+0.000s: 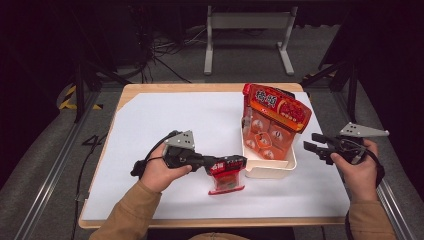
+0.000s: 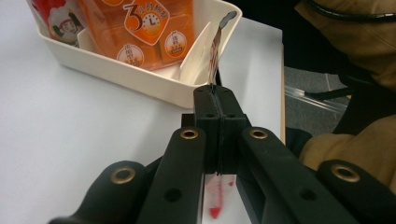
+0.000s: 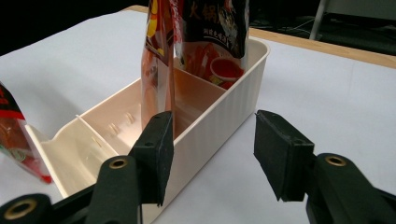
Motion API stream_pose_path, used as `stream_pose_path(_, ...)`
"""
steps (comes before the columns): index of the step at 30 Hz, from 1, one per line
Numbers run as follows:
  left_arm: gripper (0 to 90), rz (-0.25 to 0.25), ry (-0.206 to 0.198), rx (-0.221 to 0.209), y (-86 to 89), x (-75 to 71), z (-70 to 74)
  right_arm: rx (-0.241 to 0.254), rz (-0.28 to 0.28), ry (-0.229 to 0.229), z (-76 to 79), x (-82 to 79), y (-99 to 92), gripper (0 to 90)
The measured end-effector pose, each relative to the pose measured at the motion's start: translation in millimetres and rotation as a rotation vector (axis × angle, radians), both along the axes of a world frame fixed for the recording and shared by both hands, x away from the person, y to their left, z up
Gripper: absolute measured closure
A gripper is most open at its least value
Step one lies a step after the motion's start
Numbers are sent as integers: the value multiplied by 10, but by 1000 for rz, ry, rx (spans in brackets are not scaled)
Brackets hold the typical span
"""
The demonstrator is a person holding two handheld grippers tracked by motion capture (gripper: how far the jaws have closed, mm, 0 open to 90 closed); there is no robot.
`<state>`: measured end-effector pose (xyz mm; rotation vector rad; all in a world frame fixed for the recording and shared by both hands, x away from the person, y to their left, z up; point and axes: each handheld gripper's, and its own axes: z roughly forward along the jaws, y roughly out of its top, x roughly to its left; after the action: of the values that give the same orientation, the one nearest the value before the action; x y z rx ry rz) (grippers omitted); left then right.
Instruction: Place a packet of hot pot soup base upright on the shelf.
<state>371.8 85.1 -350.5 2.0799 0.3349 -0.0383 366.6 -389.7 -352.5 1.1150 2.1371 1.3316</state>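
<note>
Small red snack packet (image 1: 227, 175) is pinched by its top edge in the closed left gripper (image 1: 235, 164), hanging just beside the white bin (image 1: 270, 167) on the white table (image 1: 165, 130). Nothing is held by the half-open right gripper (image 1: 312, 146), kept near the bin's other side. Two larger snack bags (image 1: 272, 120) are stood inside the bin.
</note>
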Motion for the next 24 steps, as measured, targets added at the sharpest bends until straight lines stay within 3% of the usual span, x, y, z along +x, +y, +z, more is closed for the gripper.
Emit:
stream_pose_path(9, 900, 15, -31, -9, 121, -28, 116, 0, -10, 12, -28, 19, -10, 474)
stream_pose_path(24, 900, -7, -69, -54, 251, -109, 333, 9, -20, 29, -89, 54, -35, 469)
